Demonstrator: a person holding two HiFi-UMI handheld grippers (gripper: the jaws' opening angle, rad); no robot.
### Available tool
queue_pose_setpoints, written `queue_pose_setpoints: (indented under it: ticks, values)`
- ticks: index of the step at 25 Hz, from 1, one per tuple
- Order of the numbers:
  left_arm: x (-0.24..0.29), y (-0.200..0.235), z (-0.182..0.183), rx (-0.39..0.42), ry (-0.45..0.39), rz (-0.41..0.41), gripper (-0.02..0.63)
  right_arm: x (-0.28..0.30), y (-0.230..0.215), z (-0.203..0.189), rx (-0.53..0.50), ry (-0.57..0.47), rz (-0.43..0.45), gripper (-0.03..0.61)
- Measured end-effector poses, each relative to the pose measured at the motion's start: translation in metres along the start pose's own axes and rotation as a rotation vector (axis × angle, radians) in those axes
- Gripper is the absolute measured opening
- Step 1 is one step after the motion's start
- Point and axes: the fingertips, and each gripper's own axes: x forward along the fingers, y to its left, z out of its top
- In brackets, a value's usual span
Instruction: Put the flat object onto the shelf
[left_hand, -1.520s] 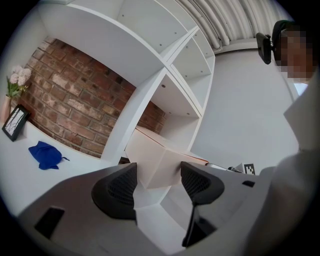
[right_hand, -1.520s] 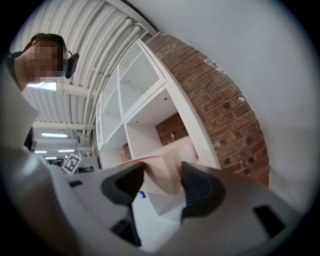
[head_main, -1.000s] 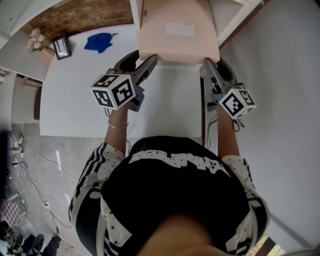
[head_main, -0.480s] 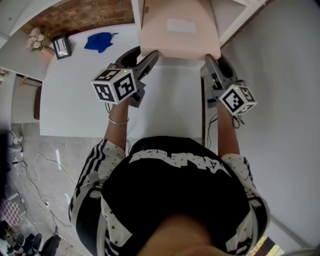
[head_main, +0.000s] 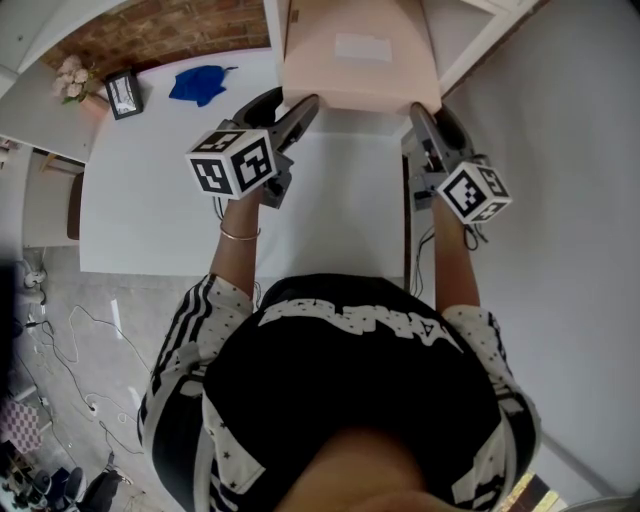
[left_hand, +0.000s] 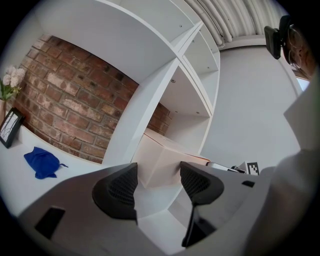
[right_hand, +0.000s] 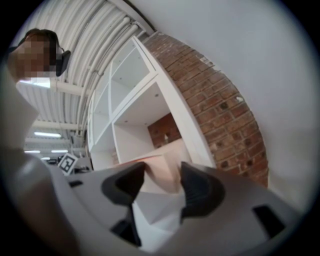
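Pale pink flat cardboard box (head_main: 355, 60) sits at twelve o'clock, partly inside the white shelf (head_main: 468, 45). My left gripper (head_main: 290, 112) and right gripper (head_main: 430, 120) flank its near corners, fingers apart.

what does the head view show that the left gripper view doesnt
Head view only: the person's black patterned top, the grey floor strewn with cables. Left gripper view only: the upper white shelf compartments, the ribbed ceiling, the left gripper seen along its parted jaws. Both: the pale pink flat cardboard box, the crumpled blue cloth, the red brick wall.
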Motion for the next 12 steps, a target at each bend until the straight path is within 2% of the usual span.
queue_pose_setpoints:
  ticks: [12]
  values:
    - [0.0066,0.0028,0.0027,0.010,-0.004,0.014,0.288,0.0049,-0.0053,0.0025,-0.004,-0.015,-0.013,0.245]
